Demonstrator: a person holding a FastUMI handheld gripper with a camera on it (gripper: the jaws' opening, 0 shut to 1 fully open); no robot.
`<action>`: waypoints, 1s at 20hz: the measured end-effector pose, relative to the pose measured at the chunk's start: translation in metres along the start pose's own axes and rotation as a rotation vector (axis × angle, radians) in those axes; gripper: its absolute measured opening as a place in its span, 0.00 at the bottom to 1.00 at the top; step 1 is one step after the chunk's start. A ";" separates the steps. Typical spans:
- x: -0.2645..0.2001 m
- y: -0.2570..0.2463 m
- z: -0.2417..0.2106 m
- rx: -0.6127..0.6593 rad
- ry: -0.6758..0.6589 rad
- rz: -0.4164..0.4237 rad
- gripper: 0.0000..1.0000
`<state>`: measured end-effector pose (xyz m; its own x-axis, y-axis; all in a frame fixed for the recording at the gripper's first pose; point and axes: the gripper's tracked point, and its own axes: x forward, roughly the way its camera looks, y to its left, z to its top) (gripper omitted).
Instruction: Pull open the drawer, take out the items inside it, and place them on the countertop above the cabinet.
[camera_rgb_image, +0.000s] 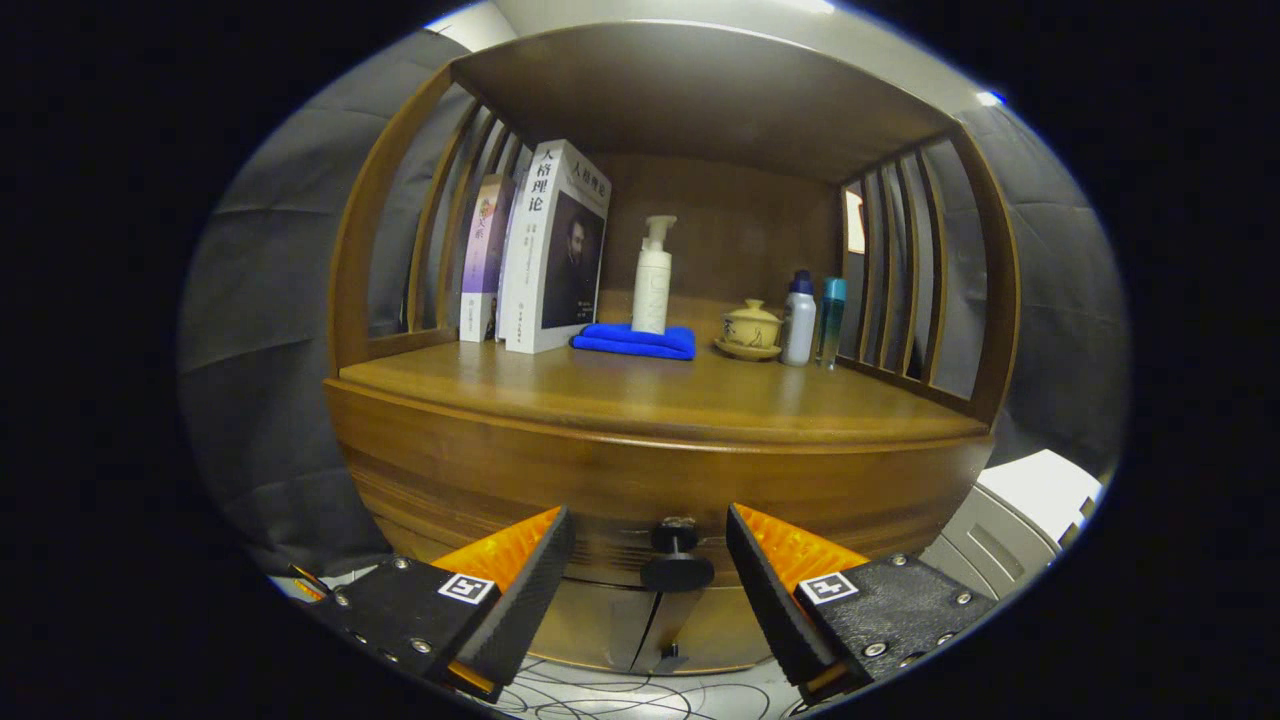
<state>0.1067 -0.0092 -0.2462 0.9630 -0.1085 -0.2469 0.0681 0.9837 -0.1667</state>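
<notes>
Gripper (650, 555) fingers spread apart, drawer knob (677, 558) between them, gap either side. Countertop (640, 395) front half bare; along back stand books (545, 250), blue cloth (635, 340) under pump bottle (652, 275), lidded cup (750, 328), two bottles (812, 318).

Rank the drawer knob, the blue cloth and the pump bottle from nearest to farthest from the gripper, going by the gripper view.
1. Drawer knob: between the open jaws of the gripper, on the drawer front.
2. Blue cloth: folded on the countertop, beyond the knob.
3. Pump bottle: standing at the cloth's back edge.
</notes>
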 end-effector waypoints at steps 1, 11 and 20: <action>0.001 -0.003 -0.005 -0.002 0.008 -0.009 0.95; 0.009 -0.012 -0.024 0.066 0.023 -0.002 0.51; 0.001 -0.013 -0.031 0.073 0.000 0.052 0.31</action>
<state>0.0992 -0.0265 -0.2738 0.9656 -0.0566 -0.2539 0.0363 0.9958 -0.0839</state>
